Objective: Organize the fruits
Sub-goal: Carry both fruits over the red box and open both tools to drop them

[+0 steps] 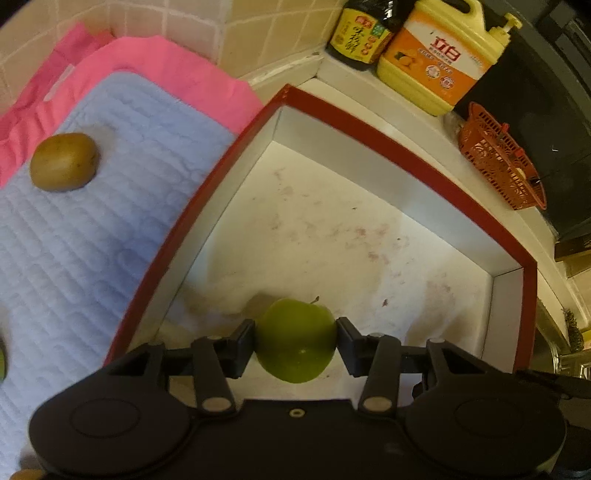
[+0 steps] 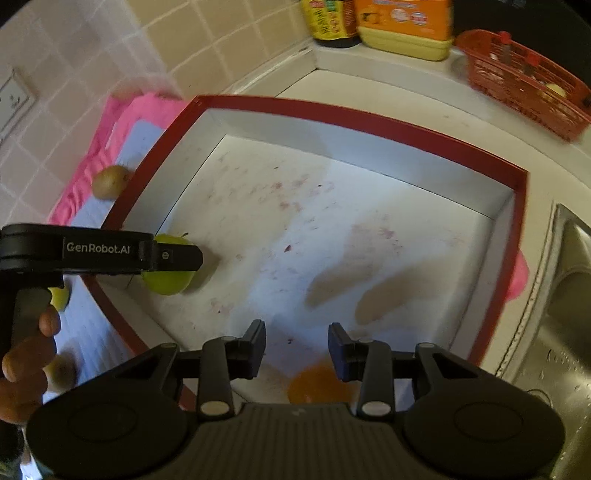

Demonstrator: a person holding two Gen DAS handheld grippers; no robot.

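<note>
My left gripper (image 1: 295, 341) is shut on a green apple (image 1: 295, 339) and holds it inside the near left corner of a red-rimmed white box (image 1: 406, 158). The right wrist view shows that gripper (image 2: 173, 258) and apple (image 2: 168, 282) from the side, in the box (image 2: 369, 122). My right gripper (image 2: 297, 350) is open and empty above the box's near edge, with an orange fruit (image 2: 317, 384) just below and behind its fingertips. A brown kiwi (image 1: 63, 161) lies on the blue mat (image 1: 110, 221); it also shows in the right wrist view (image 2: 110, 181).
A pink cloth (image 1: 166, 62) lies under the mat. A soy sauce bottle (image 1: 360, 31), a yellow detergent jug (image 1: 439, 59) and a red basket (image 1: 502, 162) stand behind the box. A steel sink (image 2: 561, 332) is to the right. More fruit (image 2: 61, 373) lies on the mat near the hand.
</note>
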